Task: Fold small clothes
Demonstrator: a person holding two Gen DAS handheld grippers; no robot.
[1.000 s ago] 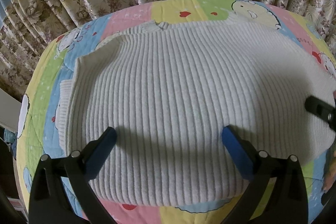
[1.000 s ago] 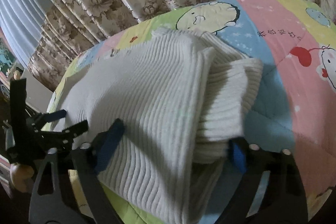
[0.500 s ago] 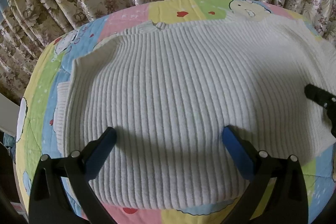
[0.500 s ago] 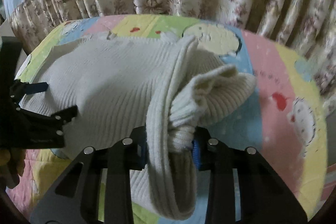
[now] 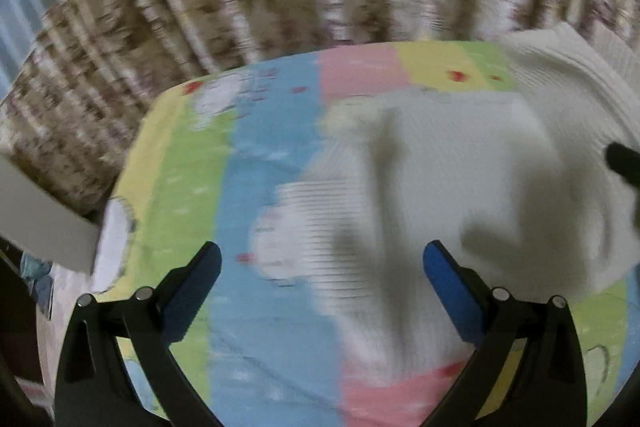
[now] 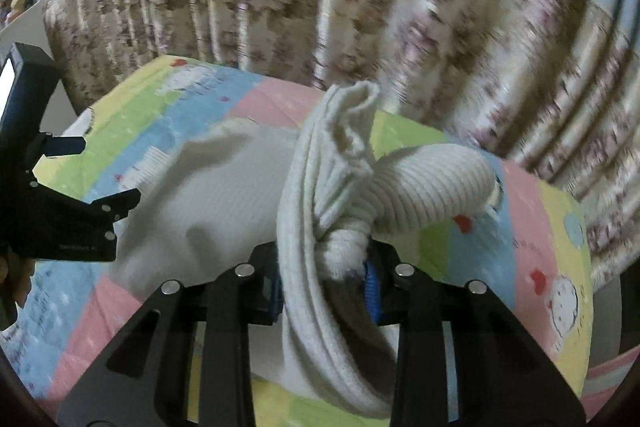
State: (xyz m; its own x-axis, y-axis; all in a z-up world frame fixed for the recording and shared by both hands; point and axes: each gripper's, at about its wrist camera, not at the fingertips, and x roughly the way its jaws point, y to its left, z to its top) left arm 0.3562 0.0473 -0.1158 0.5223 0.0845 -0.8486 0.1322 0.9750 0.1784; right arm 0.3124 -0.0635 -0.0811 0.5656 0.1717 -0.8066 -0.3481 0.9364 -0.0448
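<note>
Sweater [image 6: 224, 203], cream ribbed knit, lies on my patchwork cartoon bedspread [image 6: 132, 131], its bulk toward the bedspread's right half in the left wrist view [image 5: 460, 187]. My right gripper [image 6: 324, 283] is pinching a bunched wad of the sweater's edge between its blue pads, jaws pressed in tight on the knit. From that pinch a thick fold rises up and a ribbed sleeve roll [image 6: 432, 187] bulges out to the right, above the bedspread. More knit hangs down between the gripper's black arms. My left gripper [image 5: 320, 267] has jaws spread wide, nothing between them, hovering over the bedspread [image 5: 260, 167] at the sweater's left edge; one pad over blue fabric, the other over knit. Left wrist view is motion-blurred, so contact with cloth I cannot tell. Floral curtain [image 6: 320, 7] hangs behind the bedspread.
</note>
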